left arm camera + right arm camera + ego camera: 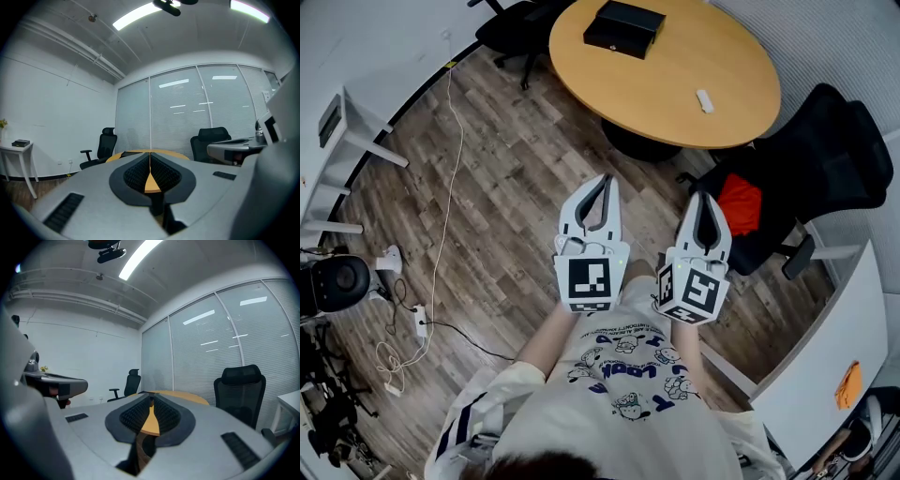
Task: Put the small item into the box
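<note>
A black box [623, 28] lies at the far side of the round wooden table [675, 56]. A small white item [705, 100] rests near the table's right front edge. Both grippers are held side by side over the floor, short of the table and pointing toward it. My left gripper [602, 180] is shut with nothing between its fingers, and its tips meet in the left gripper view [150, 157]. My right gripper [703, 197] is also shut and empty, its jaws closed together in the right gripper view [151, 399]. The table edge [183, 395] shows beyond the jaws.
A black office chair [825, 169] with a red thing [741, 202] on its seat stands right of the grippers. Another black chair [511, 28] stands behind the table. A white cable [445, 187] runs over the wood floor, with a white shelf [347, 131] at left and a white desk [834, 337] at right.
</note>
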The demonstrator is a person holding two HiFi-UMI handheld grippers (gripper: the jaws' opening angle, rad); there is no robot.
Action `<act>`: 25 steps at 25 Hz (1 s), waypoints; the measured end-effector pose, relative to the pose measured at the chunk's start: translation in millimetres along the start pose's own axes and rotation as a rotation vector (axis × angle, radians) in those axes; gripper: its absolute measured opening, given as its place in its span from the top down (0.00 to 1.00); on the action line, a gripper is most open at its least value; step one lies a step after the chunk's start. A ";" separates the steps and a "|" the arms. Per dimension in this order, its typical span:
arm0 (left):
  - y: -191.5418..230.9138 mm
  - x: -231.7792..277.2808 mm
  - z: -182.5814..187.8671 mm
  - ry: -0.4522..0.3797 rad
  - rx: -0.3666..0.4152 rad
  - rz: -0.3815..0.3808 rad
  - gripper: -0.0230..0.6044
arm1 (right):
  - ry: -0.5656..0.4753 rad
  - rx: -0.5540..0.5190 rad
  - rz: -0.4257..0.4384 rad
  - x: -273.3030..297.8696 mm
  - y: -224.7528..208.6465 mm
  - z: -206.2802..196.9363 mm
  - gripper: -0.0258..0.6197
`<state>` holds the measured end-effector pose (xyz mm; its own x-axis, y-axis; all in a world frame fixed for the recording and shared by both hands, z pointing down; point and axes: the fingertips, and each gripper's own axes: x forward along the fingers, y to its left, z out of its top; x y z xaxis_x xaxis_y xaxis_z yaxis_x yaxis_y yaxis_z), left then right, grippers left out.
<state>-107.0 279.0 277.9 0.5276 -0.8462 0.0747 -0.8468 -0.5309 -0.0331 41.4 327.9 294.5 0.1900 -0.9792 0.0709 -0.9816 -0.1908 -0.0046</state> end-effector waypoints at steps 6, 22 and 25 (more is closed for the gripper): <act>7.4 14.3 -4.6 0.015 -0.009 0.004 0.94 | 0.015 -0.004 -0.001 16.8 -0.8 -3.3 0.89; 22.0 100.5 -2.5 0.016 -0.016 0.050 0.94 | 0.031 -0.004 0.041 111.3 -21.4 -5.1 0.89; 22.8 122.4 -3.6 0.021 -0.013 0.056 0.94 | 0.034 -0.003 0.050 134.9 -27.8 -6.0 0.89</act>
<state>-62.0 163.5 289.9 0.4781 -0.8732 0.0940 -0.8757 -0.4822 -0.0245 94.3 201.5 310.2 0.1400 -0.9846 0.1045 -0.9899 -0.1414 -0.0056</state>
